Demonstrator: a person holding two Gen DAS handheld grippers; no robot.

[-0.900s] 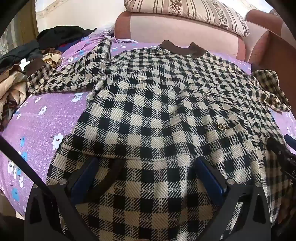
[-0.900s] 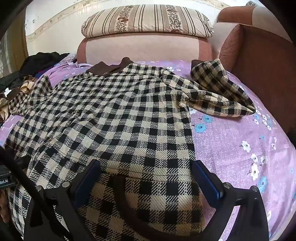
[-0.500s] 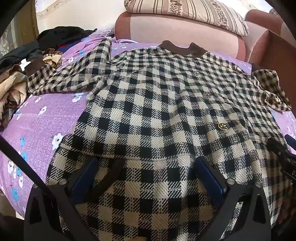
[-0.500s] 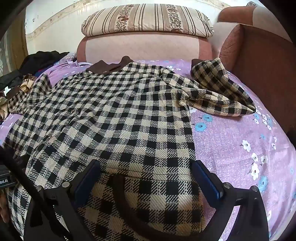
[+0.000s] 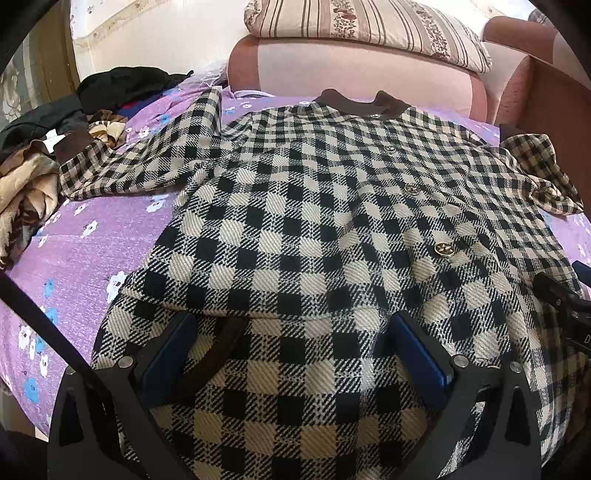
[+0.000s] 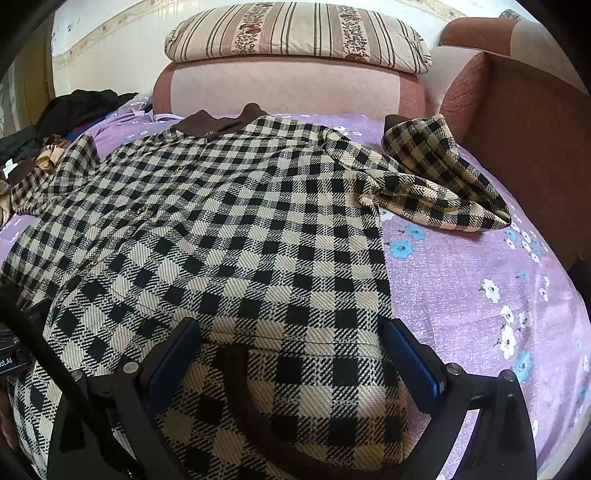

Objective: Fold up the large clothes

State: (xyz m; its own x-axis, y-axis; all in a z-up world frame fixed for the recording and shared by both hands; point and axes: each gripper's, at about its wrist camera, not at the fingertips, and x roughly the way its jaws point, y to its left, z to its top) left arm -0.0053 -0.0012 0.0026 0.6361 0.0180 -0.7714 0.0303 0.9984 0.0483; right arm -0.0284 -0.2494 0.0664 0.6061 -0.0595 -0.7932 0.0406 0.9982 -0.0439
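The left gripper [image 5: 295, 354] hangs over the near hem of the checked coat [image 5: 332, 221], its two blue-padded fingers [image 5: 166, 354] spread wide with plaid cloth lying under the gap and nothing pinched between them. The right gripper [image 6: 291, 358] stands the same way, jaws fully apart above the hem on the coat's other side, the pads not pressing on the fabric. The coat lies flat, front up, on the purple flowered bedspread [image 5: 92, 240], its long axis running from the hem at the grippers away to the brown collar [image 5: 362, 107], which points at the pink headboard [image 5: 351, 62]. The left wrist view alone shows the row of gold buttons [image 5: 443, 250] clearly, running up the front toward the collar, and the left sleeve [image 5: 140, 166] stretched out sideways toward a heap of dark and tan clothes [image 5: 33, 177] at the bed's edge; it also catches a part of the right gripper at its right border. The right wrist view alone shows the right sleeve [image 6: 439, 184] in full, doubled back on itself in a rumpled fold beside the coat's shoulder, near a brown upholstered panel [image 6: 524, 147], with bare bedspread between that sleeve and the gripper. A striped pillow [image 6: 295, 33] rests on top of the headboard in both views.
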